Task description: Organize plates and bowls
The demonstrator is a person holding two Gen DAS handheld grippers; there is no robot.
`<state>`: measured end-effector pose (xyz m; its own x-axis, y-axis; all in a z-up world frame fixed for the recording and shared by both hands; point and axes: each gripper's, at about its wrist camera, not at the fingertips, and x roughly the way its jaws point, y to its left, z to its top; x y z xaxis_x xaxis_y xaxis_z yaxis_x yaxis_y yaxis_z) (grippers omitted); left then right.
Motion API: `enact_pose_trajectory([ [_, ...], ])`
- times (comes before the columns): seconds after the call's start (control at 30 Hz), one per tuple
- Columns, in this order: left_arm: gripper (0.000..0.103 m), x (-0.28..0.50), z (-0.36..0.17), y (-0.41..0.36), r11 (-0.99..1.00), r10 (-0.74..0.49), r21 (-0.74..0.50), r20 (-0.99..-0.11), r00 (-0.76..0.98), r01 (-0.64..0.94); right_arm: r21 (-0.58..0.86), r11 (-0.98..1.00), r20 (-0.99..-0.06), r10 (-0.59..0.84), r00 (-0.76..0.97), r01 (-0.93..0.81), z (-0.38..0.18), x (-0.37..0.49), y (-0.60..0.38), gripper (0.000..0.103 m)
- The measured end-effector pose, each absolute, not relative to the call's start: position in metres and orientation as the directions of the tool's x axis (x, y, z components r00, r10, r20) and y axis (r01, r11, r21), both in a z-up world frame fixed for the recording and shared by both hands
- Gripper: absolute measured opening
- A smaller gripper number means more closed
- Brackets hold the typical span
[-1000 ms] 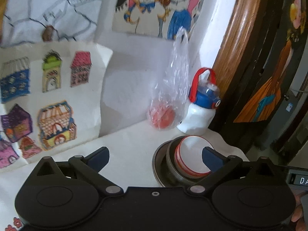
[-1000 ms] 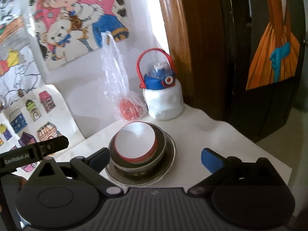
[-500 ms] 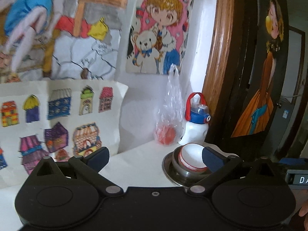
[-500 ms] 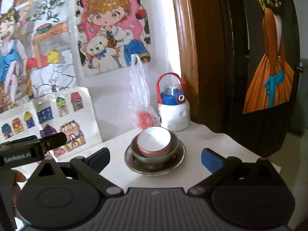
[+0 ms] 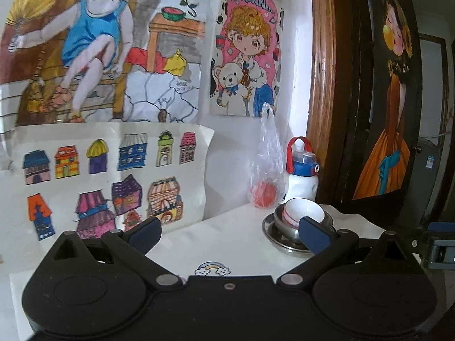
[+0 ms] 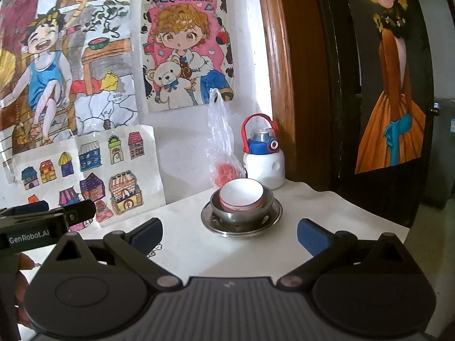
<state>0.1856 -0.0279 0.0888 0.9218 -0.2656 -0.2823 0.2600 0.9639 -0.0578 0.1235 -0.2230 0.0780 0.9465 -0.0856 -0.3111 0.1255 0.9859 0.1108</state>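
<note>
A white bowl with red rings (image 6: 241, 194) sits nested in a steel bowl (image 6: 241, 213), which stands on a steel plate (image 6: 241, 227) near the back right of the white table (image 6: 327, 216). The stack also shows in the left wrist view (image 5: 301, 216), partly behind that gripper's right finger. My right gripper (image 6: 230, 234) is open and empty, a short way in front of the stack. My left gripper (image 5: 230, 231) is open and empty, to the left of the stack and apart from it.
A clear plastic bag with a red thing inside (image 6: 224, 159) and a white bottle with a blue lid and red handle (image 6: 264, 159) stand behind the stack against the wall. Drawings cover the wall. A wooden door frame (image 6: 281, 85) rises at the right. The table's edge (image 6: 369, 213) falls away at the right.
Both grippers have drawn back and up from the stack, which now looks smaller and farther. The stack has not moved. Both stay open.
</note>
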Motion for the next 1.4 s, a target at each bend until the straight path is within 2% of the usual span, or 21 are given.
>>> enact_pose_trajectory([
  [0.6, 0.102, 0.118, 0.052, 0.017, 0.983, -0.183, -0.057, -0.275, 0.944, 0.174, 0.113, 0.975, -0.242, -0.159, 0.957, 0.190, 0.038, 0.059, -0.178, 0.103],
  [0.83, 0.102, 0.101, 0.042, 0.026, 0.986, -0.167, -0.066, -0.270, 0.948, 0.155, 0.082, 0.969, -0.183, -0.214, 0.960, 0.231, 0.034, 0.039, -0.167, 0.103],
  [1.4, 0.102, 0.078, 0.031, 0.030, 0.986, -0.163, -0.082, -0.272, 0.948, 0.146, 0.101, 0.954, -0.175, -0.262, 0.949, 0.282, 0.020, 0.015, -0.162, 0.103],
])
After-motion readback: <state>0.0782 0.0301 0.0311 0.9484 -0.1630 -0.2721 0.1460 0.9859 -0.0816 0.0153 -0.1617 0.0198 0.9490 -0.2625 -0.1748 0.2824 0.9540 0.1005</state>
